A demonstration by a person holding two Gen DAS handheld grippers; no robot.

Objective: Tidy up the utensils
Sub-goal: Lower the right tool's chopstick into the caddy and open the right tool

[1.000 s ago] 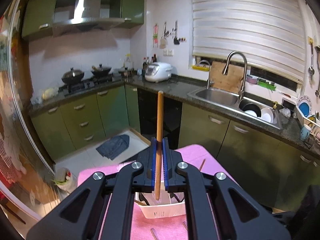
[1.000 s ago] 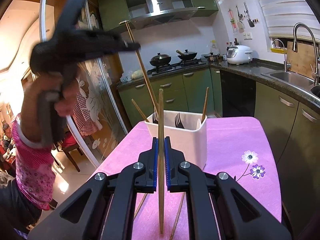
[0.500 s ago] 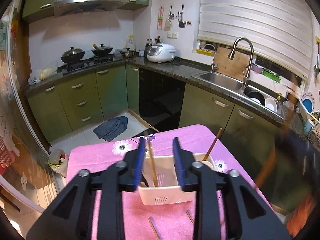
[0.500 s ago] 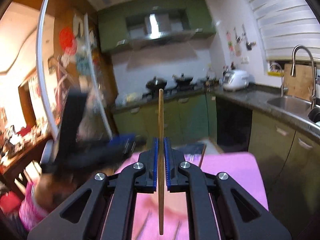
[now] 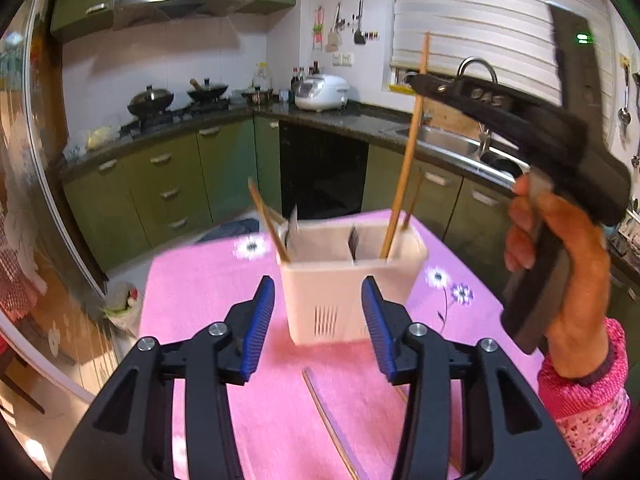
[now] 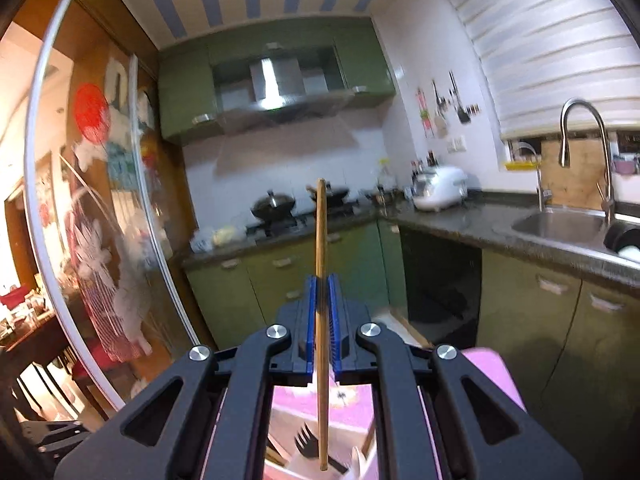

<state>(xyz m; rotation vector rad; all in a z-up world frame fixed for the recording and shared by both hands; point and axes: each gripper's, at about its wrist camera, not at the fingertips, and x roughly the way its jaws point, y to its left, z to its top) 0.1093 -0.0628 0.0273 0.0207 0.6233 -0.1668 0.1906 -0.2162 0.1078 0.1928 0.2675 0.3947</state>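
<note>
The left claw (image 5: 318, 322) has just been opening and holds nothing; the right claw (image 6: 322, 312) pinches a long wooden chopstick (image 6: 321, 280) over the white plastic utensil box (image 5: 352, 280).

No text, label, brand, number or sign can be read on anything that is shown.

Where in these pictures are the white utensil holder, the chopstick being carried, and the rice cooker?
white utensil holder (image 5: 320, 292): left wrist view, on its front wall.
chopstick (image 6: 320, 248): right wrist view, on the shaft above the right gripper (image 6: 321, 300).
rice cooker (image 5: 322, 92): left wrist view, on its white body.
</note>
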